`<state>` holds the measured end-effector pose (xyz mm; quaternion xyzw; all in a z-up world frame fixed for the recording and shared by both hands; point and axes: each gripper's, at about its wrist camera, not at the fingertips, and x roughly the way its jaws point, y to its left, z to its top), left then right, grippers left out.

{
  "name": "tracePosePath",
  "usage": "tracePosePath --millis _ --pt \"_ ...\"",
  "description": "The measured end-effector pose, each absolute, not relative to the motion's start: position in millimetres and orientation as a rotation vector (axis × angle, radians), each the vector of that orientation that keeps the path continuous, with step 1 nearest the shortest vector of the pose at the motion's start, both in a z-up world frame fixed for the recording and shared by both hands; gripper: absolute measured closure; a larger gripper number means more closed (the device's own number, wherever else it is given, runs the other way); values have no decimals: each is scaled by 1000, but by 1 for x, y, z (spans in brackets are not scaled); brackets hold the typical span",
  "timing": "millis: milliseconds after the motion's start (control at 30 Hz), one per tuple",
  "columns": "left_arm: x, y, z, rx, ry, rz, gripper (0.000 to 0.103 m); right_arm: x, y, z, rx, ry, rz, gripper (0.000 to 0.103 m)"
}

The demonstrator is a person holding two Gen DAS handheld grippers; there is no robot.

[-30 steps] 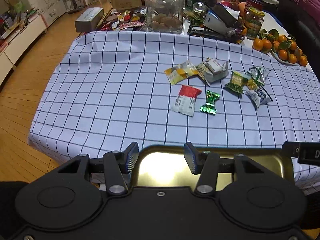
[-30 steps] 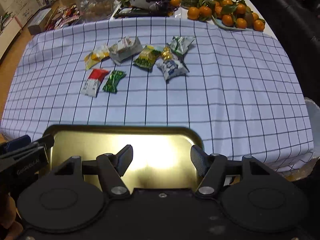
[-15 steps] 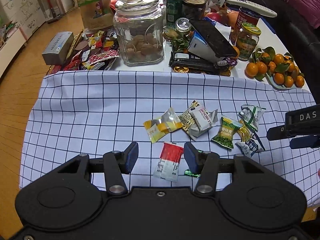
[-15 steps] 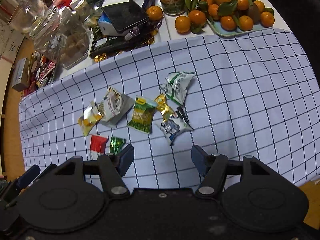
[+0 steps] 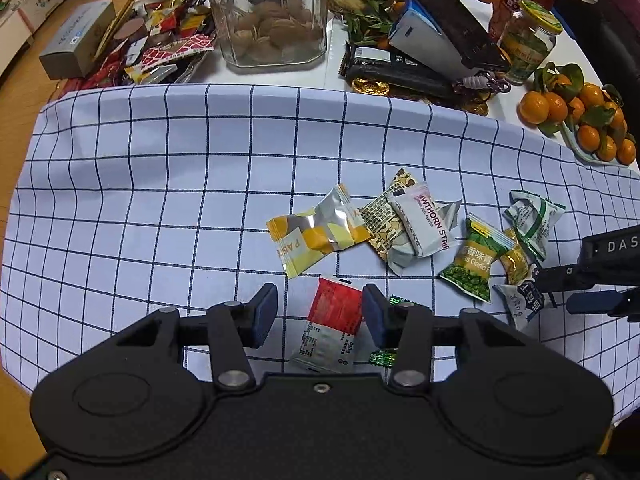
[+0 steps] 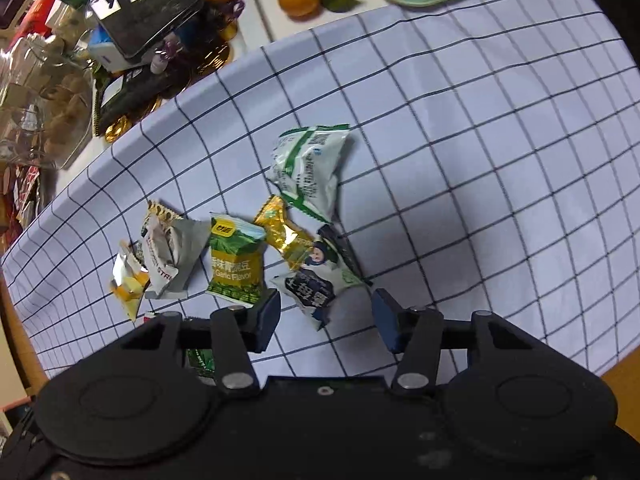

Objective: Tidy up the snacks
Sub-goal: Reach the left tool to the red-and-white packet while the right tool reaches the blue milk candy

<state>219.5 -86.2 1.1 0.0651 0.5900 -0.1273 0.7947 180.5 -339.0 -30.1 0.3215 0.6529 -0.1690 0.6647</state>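
Observation:
Several snack packets lie on the checked cloth (image 5: 160, 180). My left gripper (image 5: 320, 314) points down over a red-and-white packet (image 5: 334, 328), which lies between its closing jaws; the pads do not press it. A green candy (image 5: 384, 356) is half hidden behind its right finger. My right gripper (image 6: 328, 318) hovers over a dark blue-and-white packet (image 6: 316, 284), jaws closing, with the packet's near end just ahead of the fingertips. Around it lie a green pea packet (image 6: 236, 264), a gold candy (image 6: 284, 236) and a green-and-white packet (image 6: 308, 164). A yellow-and-silver packet (image 5: 316, 232) and a hawthorn strip packet (image 5: 424, 220) lie further left.
Beyond the cloth stand a glass jar of nuts (image 5: 268, 12), a phone on a power bank (image 5: 444, 36), a yellow-lidded jar (image 5: 528, 40), a plate of tangerines (image 5: 580, 120), a grey box (image 5: 76, 40) and loose wrappers. The right gripper's body (image 5: 600, 276) shows at the left wrist view's right edge.
Both grippers have moved forward from above a gold tray to the snack pile and dropped lower. The tray has left both views. Both pairs of jaws stand narrower.

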Motion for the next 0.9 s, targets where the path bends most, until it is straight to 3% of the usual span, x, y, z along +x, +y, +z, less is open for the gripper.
tracePosePath --millis 267,900 --pt "227 -88 -6 115 1314 -273 50 190 -328 -40 796 1471 -382 49" --pt "234 -90 -31 138 1391 -259 50 189 -332 -66 850 1528 -526 66"
